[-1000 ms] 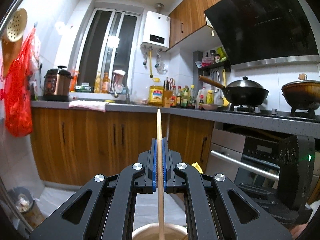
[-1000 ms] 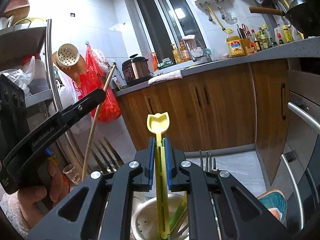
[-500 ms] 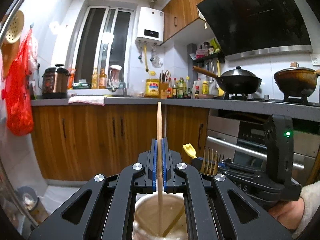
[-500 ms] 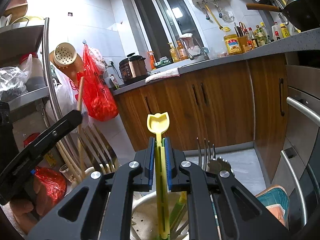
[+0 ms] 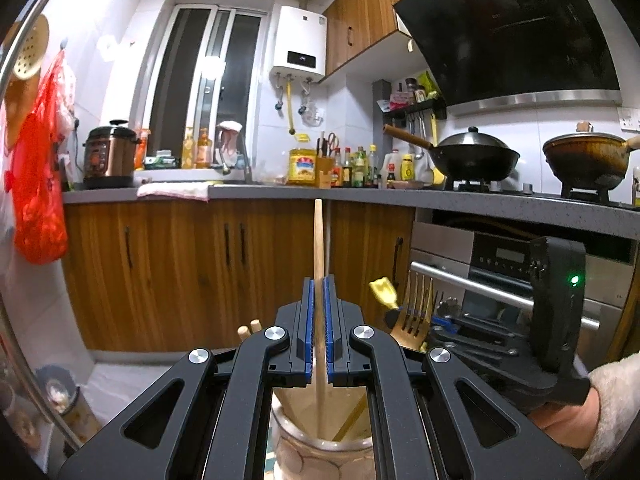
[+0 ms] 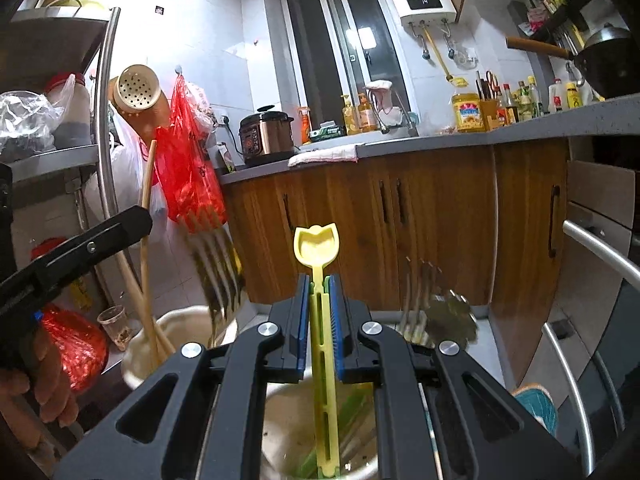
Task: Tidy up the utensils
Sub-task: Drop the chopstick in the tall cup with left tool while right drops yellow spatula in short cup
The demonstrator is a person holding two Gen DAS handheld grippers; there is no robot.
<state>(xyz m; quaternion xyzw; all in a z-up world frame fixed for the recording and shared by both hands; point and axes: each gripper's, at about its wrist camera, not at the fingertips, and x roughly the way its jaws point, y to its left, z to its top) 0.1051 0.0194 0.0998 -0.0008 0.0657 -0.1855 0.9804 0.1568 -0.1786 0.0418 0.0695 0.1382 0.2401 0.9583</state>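
Above a steel cup's rim point(image 5: 320, 446), left gripper point(image 5: 319, 320) clamps a wooden chopstick point(image 5: 319, 248) upright. Right gripper point(image 6: 319, 320) grips a yellow spoon point(image 6: 318, 248) over another holder point(image 6: 280, 408), forks point(image 6: 216, 264) crowding beside.

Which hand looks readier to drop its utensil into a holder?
Probably the left tool: its pads look slightly parted around the wooden chopstick, whose tip is already inside the cup. The right tool clamps the yellow spoon.

I'm in a home kitchen — wok point(image 5: 476, 155) on the gas stove, range hood point(image 5: 516, 32), wooden cabinets point(image 5: 180, 268), rice cooker point(image 6: 266, 136) on the counter.
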